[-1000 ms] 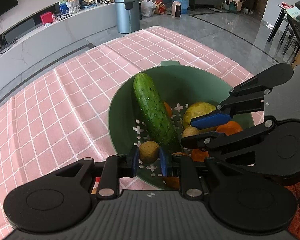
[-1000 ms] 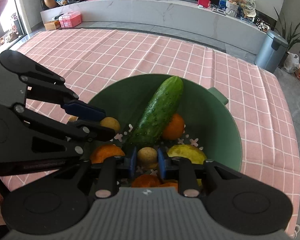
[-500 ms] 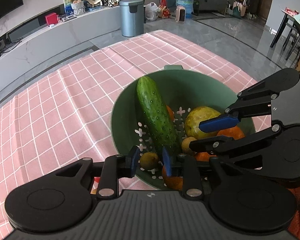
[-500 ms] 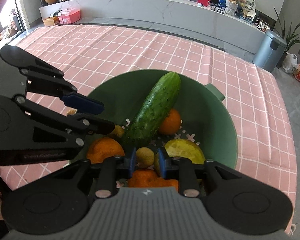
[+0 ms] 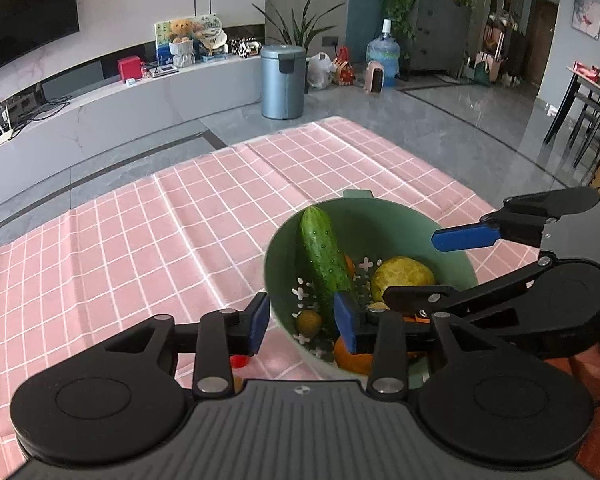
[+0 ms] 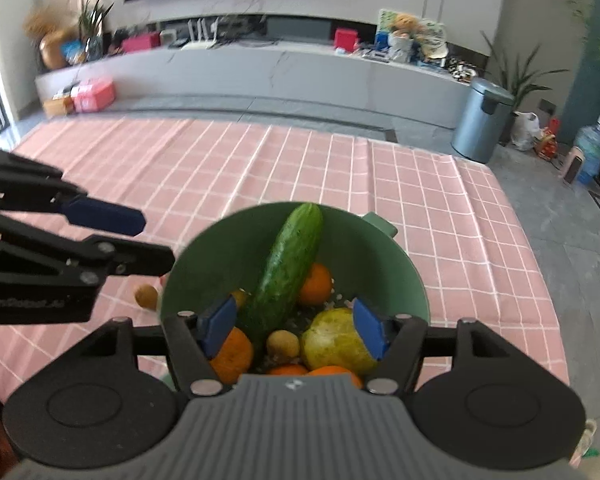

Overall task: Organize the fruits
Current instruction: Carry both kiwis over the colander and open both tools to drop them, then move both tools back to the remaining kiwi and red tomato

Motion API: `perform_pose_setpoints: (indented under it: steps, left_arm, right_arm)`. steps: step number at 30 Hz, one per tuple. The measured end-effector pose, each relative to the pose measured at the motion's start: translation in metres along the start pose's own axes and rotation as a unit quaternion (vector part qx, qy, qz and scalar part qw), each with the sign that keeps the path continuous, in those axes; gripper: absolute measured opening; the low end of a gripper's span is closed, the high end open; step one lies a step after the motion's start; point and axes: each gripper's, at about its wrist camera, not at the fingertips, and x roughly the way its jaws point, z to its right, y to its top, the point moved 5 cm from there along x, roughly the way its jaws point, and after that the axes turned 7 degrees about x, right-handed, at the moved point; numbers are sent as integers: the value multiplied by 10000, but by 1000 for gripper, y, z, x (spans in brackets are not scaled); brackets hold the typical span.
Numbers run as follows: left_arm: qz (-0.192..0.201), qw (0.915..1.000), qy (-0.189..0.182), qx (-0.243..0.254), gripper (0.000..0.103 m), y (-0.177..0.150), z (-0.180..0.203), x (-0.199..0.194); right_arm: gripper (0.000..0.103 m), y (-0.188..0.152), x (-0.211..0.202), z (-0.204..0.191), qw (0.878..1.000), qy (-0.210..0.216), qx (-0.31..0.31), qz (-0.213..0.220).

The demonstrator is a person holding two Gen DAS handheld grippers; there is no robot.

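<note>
A green colander bowl [image 5: 456, 240] [image 6: 414, 280] sits on the pink checked tablecloth. It holds a cucumber [image 5: 324, 252] [image 6: 290, 266], oranges [image 6: 316, 284], a yellow-green fruit [image 5: 402, 276] [image 6: 334, 344] and small brown fruits [image 5: 309, 322] [image 6: 284, 343]. My left gripper [image 5: 302, 322] is open and empty above the bowl's near-left rim. My right gripper [image 6: 294, 330] is open and empty above the bowl's near side; it also shows in the left wrist view [image 5: 432, 264].
A small brown fruit [image 6: 146, 296] lies on the cloth just left of the bowl. A small red thing [image 5: 239, 360] lies under my left gripper. The tablecloth [image 5: 160, 232] stretches left and far. A grey bin [image 5: 282, 82] stands on the floor beyond.
Both grippers have opened, let go of their small brown fruits into the bowl, and pulled up and back from it.
</note>
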Motion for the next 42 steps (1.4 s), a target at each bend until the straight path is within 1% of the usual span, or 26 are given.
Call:
perform_pose_setpoints:
  steps: [3,8,13,17,19,25,27,29,33,36,38,42]
  left_arm:
    - [67,10000,50,-28,46,-5,-7,-9]
    - [91,9998,75,-171,47,-20,-24,-19]
    - [7,9992,183,-351,47,-33,-44,-21]
    - [-1,9985,146,-531,47,-44,-62,-21]
    - [1,9980,128,-613,47,-49,-69,-21]
    - [-39,9969,69,-777,47,-68,-84,-16]
    - [-51,9966,15,-821,47,-74,-86,-14]
    - [-73,9964,-26,-846,47,-80,-88,-11]
    - [-152,9956,-107,-919,47,-89,-91,-4]
    - [-174,9952,-244,-934,47,-93,-91,3]
    - [-179,9949,-345,-936,47,-93,-89,7]
    - [-214,9953,-484,-808,47,-90,-80,17]
  right_arm:
    - [63,-1,-6,-12,9999,93,92,100]
    - [63,-3,-10,-36,9991,368,-108,202]
    - [63,-2,-5,-65,9964,598,-569,188]
    - [62,1,0,-90,9912,687,-1102,246]
    - [56,3,3,-99,9872,756,-1387,237]
    - [50,4,12,-128,9696,800,-2311,78]
    - [45,4,18,-135,9635,838,-2543,-64]
    - [43,3,25,-140,9571,882,-2753,-225]
    - [35,-4,43,-151,9414,892,-3208,-540]
    - [28,-6,58,-154,9295,840,-3516,-739]
    - [26,-5,68,-153,9224,828,-3669,-880]
    - [24,-1,85,-148,9036,803,-4052,-1135]
